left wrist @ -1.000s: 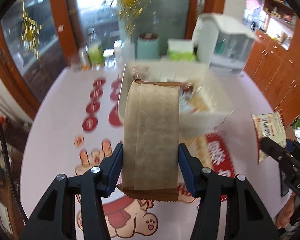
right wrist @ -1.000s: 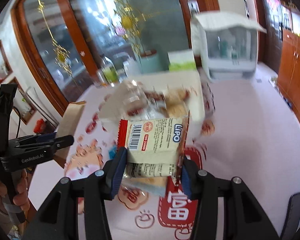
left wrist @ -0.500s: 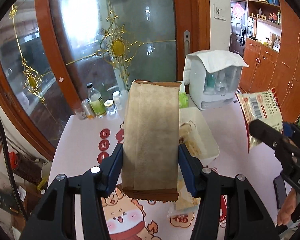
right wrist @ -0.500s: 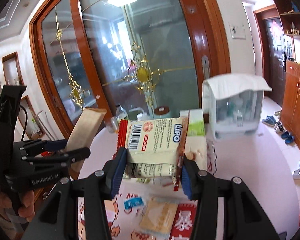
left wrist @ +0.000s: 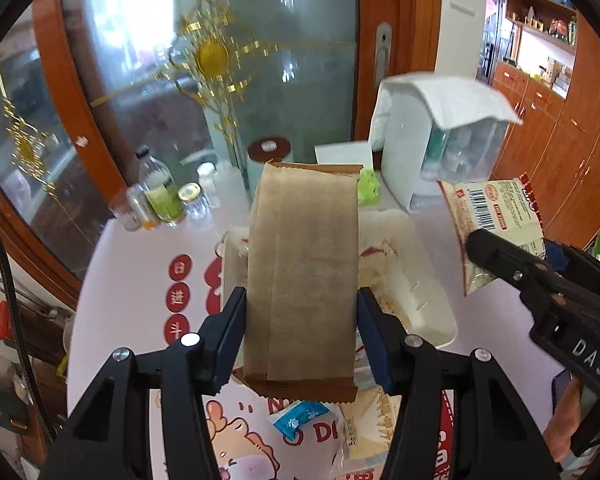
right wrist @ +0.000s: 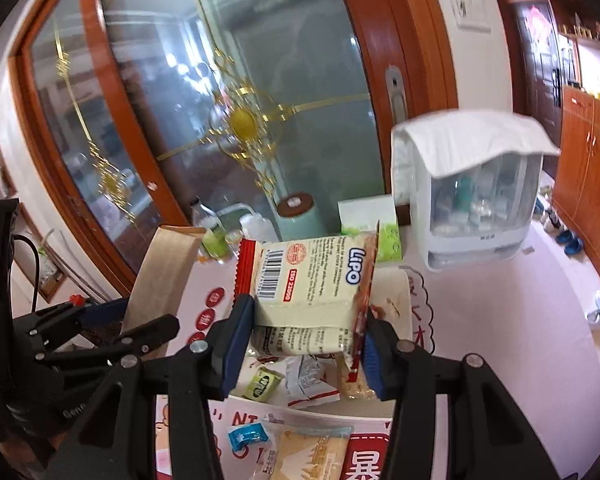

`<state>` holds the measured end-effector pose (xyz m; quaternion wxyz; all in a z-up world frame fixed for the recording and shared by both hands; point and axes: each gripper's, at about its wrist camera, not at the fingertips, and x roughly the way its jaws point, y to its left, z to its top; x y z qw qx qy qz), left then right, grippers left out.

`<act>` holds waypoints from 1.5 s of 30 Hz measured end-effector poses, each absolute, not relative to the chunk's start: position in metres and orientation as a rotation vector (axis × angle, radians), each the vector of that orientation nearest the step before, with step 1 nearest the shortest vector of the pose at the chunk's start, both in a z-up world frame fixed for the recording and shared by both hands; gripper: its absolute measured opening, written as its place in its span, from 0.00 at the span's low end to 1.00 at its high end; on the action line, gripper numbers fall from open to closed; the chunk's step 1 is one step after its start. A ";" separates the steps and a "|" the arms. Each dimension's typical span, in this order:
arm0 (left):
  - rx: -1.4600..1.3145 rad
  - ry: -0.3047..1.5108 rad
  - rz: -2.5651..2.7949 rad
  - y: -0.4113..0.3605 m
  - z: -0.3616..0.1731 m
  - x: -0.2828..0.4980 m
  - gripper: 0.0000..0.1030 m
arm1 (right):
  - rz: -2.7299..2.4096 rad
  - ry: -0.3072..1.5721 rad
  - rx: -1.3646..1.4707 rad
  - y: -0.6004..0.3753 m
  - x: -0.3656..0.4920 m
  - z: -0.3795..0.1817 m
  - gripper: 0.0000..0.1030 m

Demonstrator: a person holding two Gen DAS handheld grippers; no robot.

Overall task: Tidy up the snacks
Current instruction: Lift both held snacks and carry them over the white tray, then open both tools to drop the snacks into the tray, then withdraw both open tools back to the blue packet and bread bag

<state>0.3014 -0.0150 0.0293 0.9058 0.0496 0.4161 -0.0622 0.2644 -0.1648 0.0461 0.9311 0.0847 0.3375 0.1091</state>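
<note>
My left gripper [left wrist: 300, 336] is shut on a long brown paper snack pack [left wrist: 304, 272], held upright above the table. The same brown pack [right wrist: 162, 276] shows at the left of the right wrist view. My right gripper [right wrist: 304, 336] is shut on a cream and red Lipo biscuit pack [right wrist: 312, 280], which also appears at the right of the left wrist view as the Lipo pack [left wrist: 496, 212]. Below and ahead of both lies a white tray [left wrist: 428, 280] holding several wrapped snacks [right wrist: 312, 380]. Both grippers hover above its near end.
Loose snacks lie on the patterned mat [left wrist: 112, 312] in front of the tray: a blue-wrapped sweet [right wrist: 244, 436] and a biscuit pack [right wrist: 316, 452]. Bottles and jars [left wrist: 160, 200], a green canister [right wrist: 300, 220], a tissue box [right wrist: 368, 216] and a white covered rack [right wrist: 472, 196] line the table's far edge.
Both grippers have risen and drawn back from the tray with their packs still held; the tray now looks smaller and farther below, and more of the door behind shows.
</note>
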 end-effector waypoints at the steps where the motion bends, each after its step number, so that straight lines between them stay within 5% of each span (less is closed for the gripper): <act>1: 0.103 0.877 -0.131 -0.015 0.019 0.311 0.52 | 0.219 0.707 0.170 -0.162 0.270 0.039 0.48; 3: 0.103 0.907 -0.134 -0.016 0.004 0.324 0.53 | 0.200 0.746 0.153 -0.156 0.284 0.021 0.48; 7: 0.105 0.967 -0.087 -0.012 -0.026 0.346 0.83 | 0.187 0.868 0.158 -0.153 0.311 -0.014 0.48; 19: 0.075 1.016 -0.053 0.006 -0.058 0.339 0.83 | 0.193 0.933 0.220 -0.166 0.306 -0.043 0.49; 33: 0.085 0.926 -0.030 0.018 -0.017 0.266 0.83 | 0.262 0.920 0.197 -0.149 0.244 -0.032 0.49; 45: 0.109 0.834 -0.037 0.007 0.025 0.181 0.87 | 0.313 0.873 0.223 -0.155 0.173 -0.015 0.62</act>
